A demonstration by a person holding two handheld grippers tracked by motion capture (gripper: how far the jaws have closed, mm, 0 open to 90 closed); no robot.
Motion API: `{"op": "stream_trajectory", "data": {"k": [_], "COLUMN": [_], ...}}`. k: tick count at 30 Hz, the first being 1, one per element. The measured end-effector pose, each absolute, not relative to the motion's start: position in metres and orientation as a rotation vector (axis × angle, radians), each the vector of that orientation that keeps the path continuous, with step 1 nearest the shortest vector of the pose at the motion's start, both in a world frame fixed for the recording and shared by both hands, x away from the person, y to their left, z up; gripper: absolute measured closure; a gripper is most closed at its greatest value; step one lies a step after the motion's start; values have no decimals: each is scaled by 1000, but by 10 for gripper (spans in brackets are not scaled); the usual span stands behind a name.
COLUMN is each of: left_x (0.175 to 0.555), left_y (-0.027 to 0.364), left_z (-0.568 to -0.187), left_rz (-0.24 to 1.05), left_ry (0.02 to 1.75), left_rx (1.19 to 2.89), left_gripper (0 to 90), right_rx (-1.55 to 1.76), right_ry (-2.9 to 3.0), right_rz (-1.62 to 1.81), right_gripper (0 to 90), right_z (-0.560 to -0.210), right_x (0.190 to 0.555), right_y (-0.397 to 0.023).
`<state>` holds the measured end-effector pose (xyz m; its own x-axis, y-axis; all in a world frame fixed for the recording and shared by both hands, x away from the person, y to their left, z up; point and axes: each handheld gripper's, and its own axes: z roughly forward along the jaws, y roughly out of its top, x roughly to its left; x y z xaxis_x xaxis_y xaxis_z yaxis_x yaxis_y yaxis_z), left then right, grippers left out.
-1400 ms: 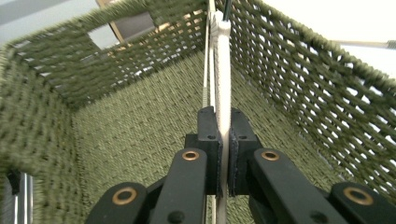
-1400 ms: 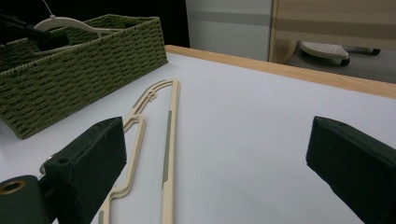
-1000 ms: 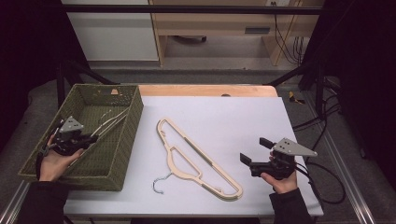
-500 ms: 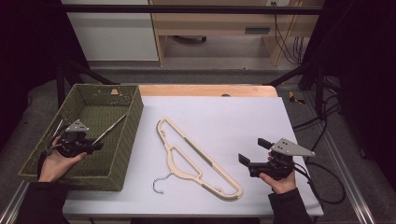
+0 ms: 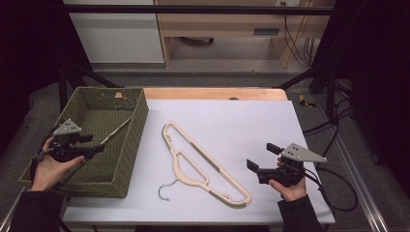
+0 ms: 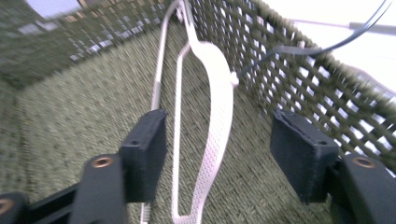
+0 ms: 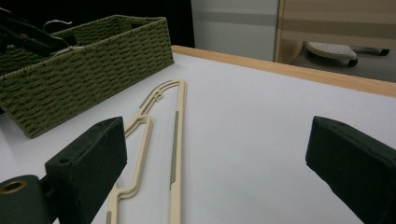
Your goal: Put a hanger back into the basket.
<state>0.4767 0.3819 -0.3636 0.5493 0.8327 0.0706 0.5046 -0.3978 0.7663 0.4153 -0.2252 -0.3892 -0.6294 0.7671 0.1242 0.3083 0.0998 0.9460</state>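
**Opening your left jaws over the hanger in the basket**

Holding the left gripper (image 5: 94,148) above the near part of the green woven rectangular basket (image 5: 126,145), you have its jaws standing well apart; they have just been opening. In the left gripper view, the pale plastic clothes hanger (image 6: 219,116) lies on the basket floor between the 2 black pads without either pad pressing on it, so nothing is gripped. That hanger runs away from you along the basket's woven side wall, and its thin metal rod lies close to the left pad. In the high view it shows as a slim pale line (image 5: 115,131) leaning toward the basket's right wall.

Your right gripper (image 5: 256,166) rests low over the white table top (image 5: 241,121) near the front right corner, held in your right hand (image 5: 289,186). Its jaws are wide apart and empty, pointing left toward the second item: a cream-coloured flat plastic hanger with a metal hook (image 5: 203,166). This hanger lies flat on the white surface, slanting from beside the basket down toward your right gripper, with its hook turned to the table's near edge. The gripper is near the hanger's lower end but apart from it.
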Motion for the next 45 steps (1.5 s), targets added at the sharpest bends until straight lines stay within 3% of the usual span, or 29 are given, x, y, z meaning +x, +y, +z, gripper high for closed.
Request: {"op": "stream_trajectory", "data": {"k": [9,16,28,45], "left_x": [439,417,403,411], "left_y": [364,332,259,210], "left_z": [-335,-326,-337,-412], "left_rz": [650,604,535,424], "left_ry": [980,880,756,780], "left_rx": [1802,1667,1701,1937], "left_gripper": [142,98,88,104], "right_rx": [1047,1029,1032,1005], "right_ry": [1982,1977,2002,2073], "right_rz": [1552,1567,1563,1553], "right_gripper": [55,54,52,52], "right_z": [-388,-383,-386,-396], "right_x": [415,414,414,415], "right_y": [-222,-221,-214,-198]}}
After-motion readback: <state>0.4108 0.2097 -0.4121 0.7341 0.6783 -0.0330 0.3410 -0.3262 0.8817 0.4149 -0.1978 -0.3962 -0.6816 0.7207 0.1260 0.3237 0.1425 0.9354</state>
